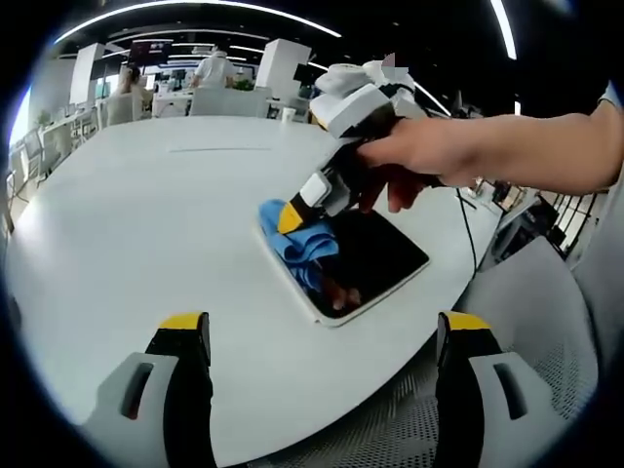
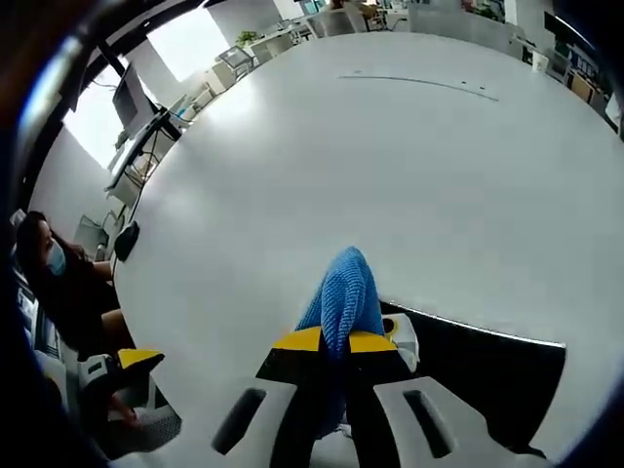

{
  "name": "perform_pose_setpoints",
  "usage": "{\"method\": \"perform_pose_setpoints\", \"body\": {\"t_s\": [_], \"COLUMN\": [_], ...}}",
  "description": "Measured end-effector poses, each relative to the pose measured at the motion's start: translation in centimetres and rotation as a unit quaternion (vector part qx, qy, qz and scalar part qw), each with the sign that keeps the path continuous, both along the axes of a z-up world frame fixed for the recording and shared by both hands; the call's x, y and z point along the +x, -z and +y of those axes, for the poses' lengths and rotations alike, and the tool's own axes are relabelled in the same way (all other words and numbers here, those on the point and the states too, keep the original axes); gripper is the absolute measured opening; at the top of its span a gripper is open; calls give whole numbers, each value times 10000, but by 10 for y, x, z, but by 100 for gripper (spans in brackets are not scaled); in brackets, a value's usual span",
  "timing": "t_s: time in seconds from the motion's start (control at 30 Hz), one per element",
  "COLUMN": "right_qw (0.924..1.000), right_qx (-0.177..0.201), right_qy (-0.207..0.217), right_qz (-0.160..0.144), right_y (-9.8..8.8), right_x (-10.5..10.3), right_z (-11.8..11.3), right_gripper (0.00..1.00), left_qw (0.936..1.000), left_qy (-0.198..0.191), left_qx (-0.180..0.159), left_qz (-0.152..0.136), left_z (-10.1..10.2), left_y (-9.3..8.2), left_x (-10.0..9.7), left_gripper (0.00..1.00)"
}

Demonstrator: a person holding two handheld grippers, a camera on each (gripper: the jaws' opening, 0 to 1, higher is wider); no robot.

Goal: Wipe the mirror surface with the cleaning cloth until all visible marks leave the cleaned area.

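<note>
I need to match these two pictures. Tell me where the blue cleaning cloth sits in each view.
Left gripper view: the blue cleaning cloth lies right of centre, on the near-left end of the mirror, under the right gripper.
Right gripper view: cloth low at centre, clamped between that gripper's yellow tips.
Shared landmark: the dark mirror on the white table.

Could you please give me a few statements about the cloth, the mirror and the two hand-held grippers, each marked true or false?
1. The right hand-held gripper is shut on the blue knitted cleaning cloth. True.
2. The left hand-held gripper grips the cloth. False: its jaws stand wide apart, holding nothing.
3. The dark rectangular mirror with a white frame lies flat on the white round table. True.
4. The cloth lies on the table away from the mirror. False: it rests on one end of the mirror.
5. The mirror stands upright against a wall. False: it lies flat.
</note>
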State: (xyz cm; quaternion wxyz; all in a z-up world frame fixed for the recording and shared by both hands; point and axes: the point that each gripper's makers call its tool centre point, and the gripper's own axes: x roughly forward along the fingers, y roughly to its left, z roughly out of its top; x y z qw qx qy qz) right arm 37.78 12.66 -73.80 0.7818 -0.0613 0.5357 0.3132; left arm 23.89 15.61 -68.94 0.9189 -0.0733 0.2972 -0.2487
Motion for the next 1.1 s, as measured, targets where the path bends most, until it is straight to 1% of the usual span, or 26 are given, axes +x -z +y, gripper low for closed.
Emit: {"method": "perform_pose_setpoints", "body": {"t_s": [0.17, 0.27, 0.4, 0.6, 0.73, 1.1], "right_qw": [10000, 9999, 10000, 10000, 10000, 9999], "right_qx": [4, -3, -15, -55, 0, 0], "right_qy": [-8, -25, -3, 4, 68, -44], "right_qz": [-15, -100, -86, -64, -46, -136], "right_y": [1, 0, 1, 0, 1, 1], "right_x": [9, 13, 17, 16, 17, 16], "right_z": [2, 3, 4, 4, 3, 3], "right_gripper": [2, 2, 2, 2, 2, 2], "left_qw": [10000, 10000, 10000, 10000, 10000, 10000], "left_qy": [-6, -21, 1, 11, 25, -45], "left_qx": [-6, -15, -19, -18, -8, 28], "left_qz": [-10, -19, -9, -8, -5, -55], "left_z": [0, 0, -1, -1, -2, 1], "left_y": [-1, -1, -2, -2, -2, -5], "left_x": [0, 0, 0, 0, -1, 0], "left_gripper": [95, 95, 95, 95, 95, 96]}}
